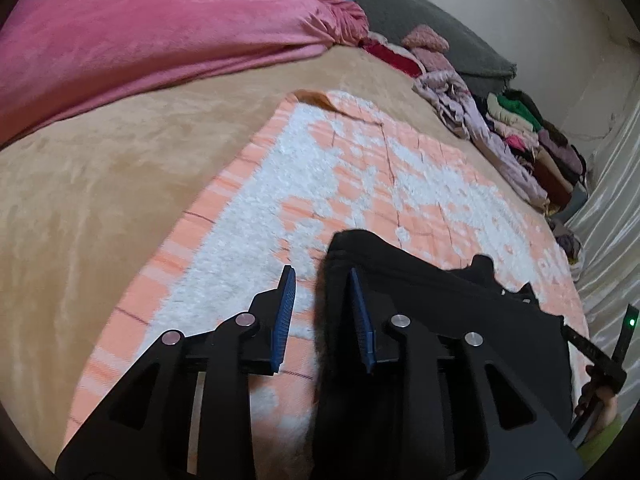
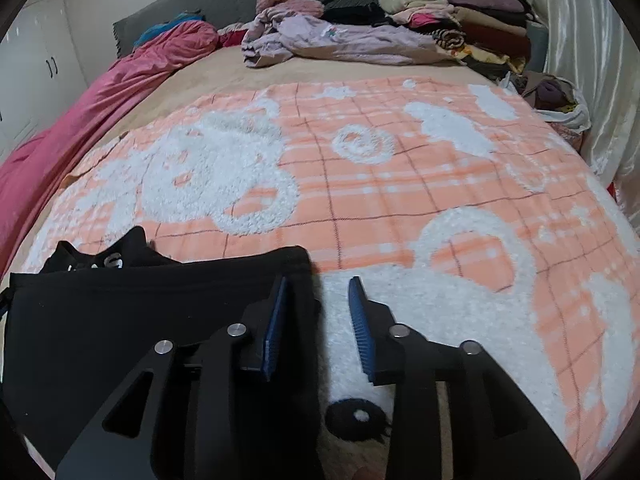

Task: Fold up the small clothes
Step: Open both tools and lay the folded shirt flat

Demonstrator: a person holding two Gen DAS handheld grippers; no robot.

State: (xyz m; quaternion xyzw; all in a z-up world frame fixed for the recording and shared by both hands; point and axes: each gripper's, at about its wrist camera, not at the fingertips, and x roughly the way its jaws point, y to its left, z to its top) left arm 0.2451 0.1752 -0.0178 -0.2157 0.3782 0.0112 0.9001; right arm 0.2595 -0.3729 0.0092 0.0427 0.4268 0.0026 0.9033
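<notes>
One black garment (image 1: 440, 300) lies on the blanket (image 2: 400, 184); your two grippers' fingers, left (image 1: 323, 316) and right (image 2: 316, 324), stand released, straddling its near corners.

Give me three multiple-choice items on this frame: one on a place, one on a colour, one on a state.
1. Where does the black garment lie?
A. on the orange-and-white blanket
B. on the clothes pile
C. on the floor

2. What colour are the claw pads?
A. red
B. blue
C. green

3. How does the right claw stand?
A. open, pressing on nothing
B. clamped on the pink cover
C. out of view

Answers: 1 A, the garment rests flat on the patterned blanket; 2 B, both views show blue ribbed pads; 3 A, a gap shows between its pads.
</notes>
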